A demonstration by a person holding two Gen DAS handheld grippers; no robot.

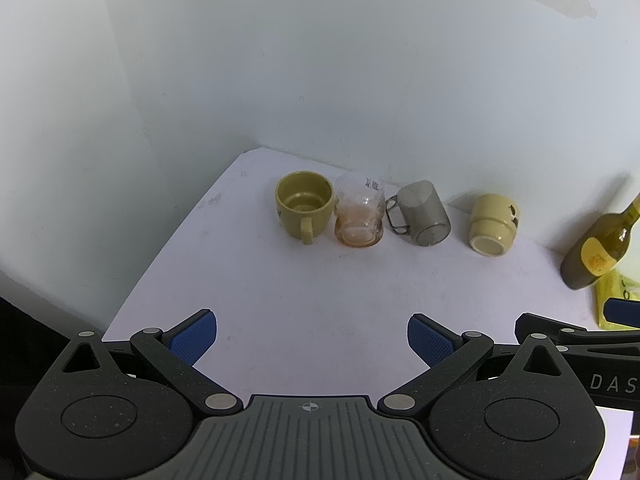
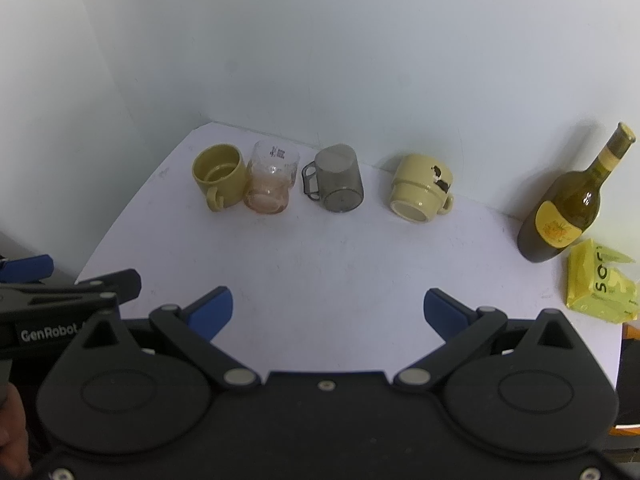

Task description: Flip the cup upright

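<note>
Four cups stand in a row at the back of the white table. An olive mug (image 1: 305, 208) (image 2: 219, 179) is upright. A clear glass (image 1: 360, 216) (image 2: 272, 184) beside it is upright. A grey metal cup (image 1: 423, 213) (image 2: 338, 184) with a wire handle and a cream mug (image 1: 493, 224) (image 2: 422, 188) both look upside down, bases up. My left gripper (image 1: 312, 338) is open and empty near the front edge. My right gripper (image 2: 328, 312) is open and empty, well short of the cups.
A dark green wine bottle (image 2: 568, 204) (image 1: 600, 248) stands at the right. A yellow packet (image 2: 600, 284) lies in front of it. White walls close the back and left. The table's left edge (image 2: 120, 232) runs diagonally.
</note>
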